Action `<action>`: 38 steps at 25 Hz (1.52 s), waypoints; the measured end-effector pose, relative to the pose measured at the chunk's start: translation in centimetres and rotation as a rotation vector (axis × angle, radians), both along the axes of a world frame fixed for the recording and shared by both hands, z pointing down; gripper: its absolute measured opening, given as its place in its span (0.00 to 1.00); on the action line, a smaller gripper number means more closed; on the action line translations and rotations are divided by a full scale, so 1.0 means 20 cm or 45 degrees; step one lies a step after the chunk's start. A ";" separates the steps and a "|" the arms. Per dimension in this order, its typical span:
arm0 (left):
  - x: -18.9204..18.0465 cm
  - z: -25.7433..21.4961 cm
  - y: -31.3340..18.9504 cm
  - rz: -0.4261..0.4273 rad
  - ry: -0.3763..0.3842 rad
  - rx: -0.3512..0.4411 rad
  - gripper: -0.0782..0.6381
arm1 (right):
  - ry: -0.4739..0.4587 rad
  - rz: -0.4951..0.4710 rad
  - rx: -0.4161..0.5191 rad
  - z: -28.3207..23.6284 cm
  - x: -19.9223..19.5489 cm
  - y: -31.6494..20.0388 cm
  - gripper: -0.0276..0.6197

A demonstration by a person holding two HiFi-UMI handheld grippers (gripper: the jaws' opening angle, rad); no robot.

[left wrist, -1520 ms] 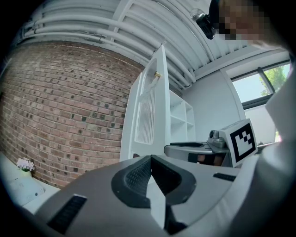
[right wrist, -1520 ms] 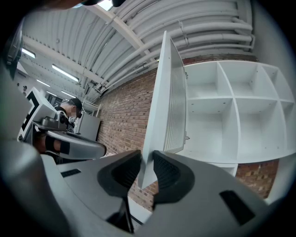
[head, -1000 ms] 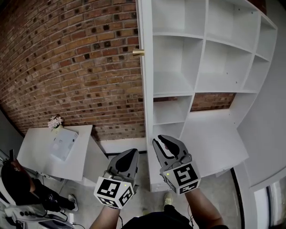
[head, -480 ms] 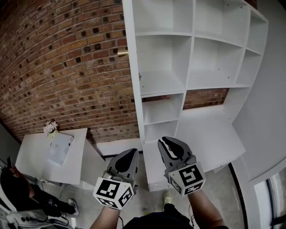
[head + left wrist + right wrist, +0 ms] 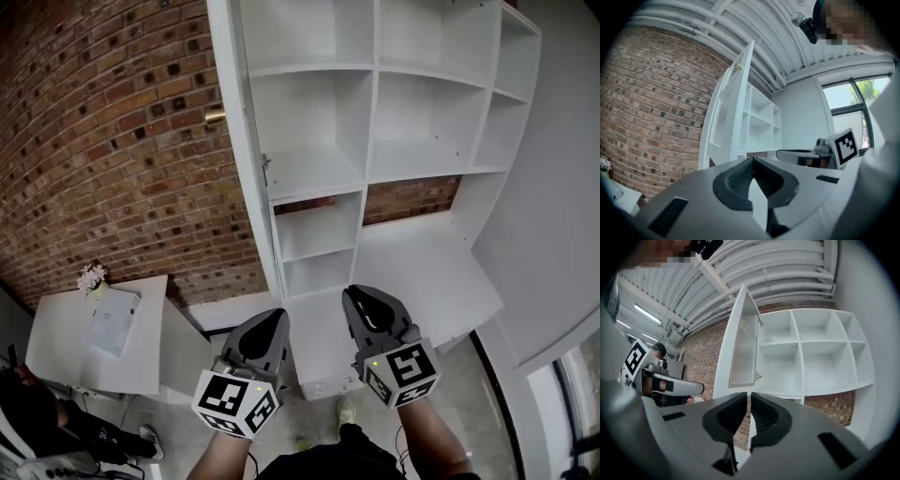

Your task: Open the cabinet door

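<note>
- Standing swung wide open, the cabinet door [image 5: 246, 159] juts edge-on from the left edge of the white shelf unit [image 5: 412, 141], with its brass knob [image 5: 215, 117] facing the brick wall [image 5: 112, 141].
- The left tool [image 5: 265, 323] has its jaws pressed together on nothing.
- The right tool [image 5: 366, 302] has its jaws closing to a thin slit, with nothing between them.
- Both tools are well apart from the door.
- Each tool's cube bears black-and-white square markers.

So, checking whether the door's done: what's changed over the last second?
The view has swung, so the open door and shelves sit further left in the head view. The right tongs are closing on nothing. The door stays open; left tongs stay shut, empty.
</note>
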State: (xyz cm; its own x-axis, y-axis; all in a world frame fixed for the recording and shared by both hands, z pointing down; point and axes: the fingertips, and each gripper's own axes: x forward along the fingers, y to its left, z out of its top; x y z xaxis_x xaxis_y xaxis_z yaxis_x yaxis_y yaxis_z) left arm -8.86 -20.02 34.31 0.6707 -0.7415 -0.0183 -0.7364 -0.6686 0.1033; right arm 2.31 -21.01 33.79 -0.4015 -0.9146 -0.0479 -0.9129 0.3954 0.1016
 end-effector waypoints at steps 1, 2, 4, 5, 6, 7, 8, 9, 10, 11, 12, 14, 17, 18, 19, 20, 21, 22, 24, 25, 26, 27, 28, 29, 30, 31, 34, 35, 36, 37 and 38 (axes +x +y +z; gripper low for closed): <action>0.02 0.00 0.00 0.008 0.000 0.000 0.12 | -0.009 0.007 0.000 0.00 0.02 0.01 0.08; 0.03 -0.01 0.00 0.014 0.001 0.001 0.12 | -0.017 0.014 -0.001 -0.01 0.04 0.01 0.07; 0.05 -0.01 0.00 0.022 0.004 0.002 0.12 | -0.028 0.026 -0.001 -0.01 0.08 0.02 0.07; 0.06 -0.01 0.00 0.026 0.007 0.003 0.12 | -0.031 0.032 0.001 -0.01 0.10 0.02 0.07; 0.08 -0.01 0.00 0.031 0.008 0.003 0.12 | -0.033 0.036 0.002 -0.01 0.11 0.02 0.07; 0.09 -0.01 -0.01 0.035 0.010 0.004 0.12 | -0.034 0.040 0.003 -0.02 0.13 0.02 0.06; 0.10 -0.02 -0.01 0.038 0.011 0.004 0.12 | -0.034 0.042 0.004 -0.02 0.14 0.02 0.06; 0.11 -0.02 -0.01 0.041 0.013 0.005 0.12 | -0.036 0.045 0.006 -0.02 0.15 0.03 0.06; 0.11 -0.03 -0.01 0.043 0.014 0.006 0.12 | -0.037 0.048 0.008 -0.02 0.16 0.03 0.06; 0.12 -0.03 -0.02 0.046 0.017 0.007 0.12 | -0.037 0.051 0.012 -0.03 0.17 0.03 0.06; 0.12 -0.04 -0.02 0.048 0.021 0.007 0.12 | -0.039 0.055 0.015 -0.04 0.18 0.03 0.06; 0.13 -0.05 -0.03 0.050 0.024 0.008 0.12 | -0.045 0.063 0.018 -0.04 0.19 0.03 0.06; 0.14 -0.05 -0.04 0.047 0.023 0.009 0.12 | -0.048 0.077 0.017 -0.04 0.22 0.03 0.05; 0.14 -0.05 -0.05 0.046 0.025 0.009 0.12 | -0.045 0.080 0.014 -0.04 0.23 0.03 0.05; 0.14 -0.05 -0.05 0.046 0.026 0.010 0.12 | -0.043 0.082 0.010 -0.03 0.24 0.02 0.05; 0.14 -0.04 -0.05 0.045 0.026 0.011 0.12 | -0.041 0.083 0.007 -0.03 0.24 0.02 0.05; 0.14 -0.04 -0.06 0.044 0.026 0.013 0.12 | -0.040 0.081 0.006 -0.02 0.24 0.02 0.05; 0.14 -0.04 -0.06 0.043 0.026 0.013 0.12 | -0.039 0.079 0.005 -0.02 0.23 0.01 0.05; 0.14 -0.04 -0.06 0.043 0.027 0.012 0.12 | -0.037 0.073 0.004 -0.02 0.23 0.01 0.05; 0.14 -0.05 -0.06 0.042 0.027 0.013 0.12 | -0.038 0.072 0.005 -0.03 0.22 0.01 0.05; 0.14 -0.05 -0.07 0.041 0.027 0.013 0.12 | -0.038 0.072 0.007 -0.03 0.22 0.01 0.05; 0.14 -0.04 -0.07 0.040 0.028 0.013 0.12 | -0.038 0.072 0.009 -0.03 0.22 0.01 0.05; 0.14 -0.04 -0.07 0.039 0.028 0.012 0.12 | -0.036 0.072 0.009 -0.04 0.22 0.00 0.05; 0.14 -0.04 -0.07 0.039 0.028 0.012 0.12 | -0.034 0.072 0.009 -0.04 0.22 0.00 0.05; 0.14 -0.04 -0.07 0.038 0.028 0.011 0.12 | -0.031 0.072 0.008 -0.03 0.22 0.00 0.05; 0.14 -0.04 -0.08 0.038 0.029 0.011 0.12 | -0.029 0.071 0.006 -0.03 0.22 0.00 0.05; 0.14 -0.04 -0.08 0.038 0.031 0.012 0.12 | -0.032 0.072 0.003 -0.02 0.23 -0.01 0.05; 0.14 -0.03 -0.08 0.038 0.030 0.012 0.12 | -0.033 0.073 0.001 -0.01 0.23 -0.01 0.05; 0.14 -0.03 -0.08 0.039 0.029 0.012 0.12 | -0.033 0.074 0.000 -0.01 0.23 0.00 0.05; 0.14 -0.03 -0.08 0.040 0.029 0.011 0.12 | -0.034 0.076 0.001 -0.01 0.23 0.00 0.05; 0.14 -0.03 -0.08 0.040 0.029 0.010 0.12 | -0.034 0.077 0.001 -0.01 0.23 0.00 0.05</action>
State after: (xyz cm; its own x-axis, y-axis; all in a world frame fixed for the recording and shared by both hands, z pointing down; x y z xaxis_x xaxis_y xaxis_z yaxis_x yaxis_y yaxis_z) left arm -6.04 -21.57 33.74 0.6929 -0.7199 -0.0398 -0.7126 -0.6922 0.1146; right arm 6.91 -21.04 33.51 -0.3441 -0.9371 -0.0586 -0.9375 0.3393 0.0775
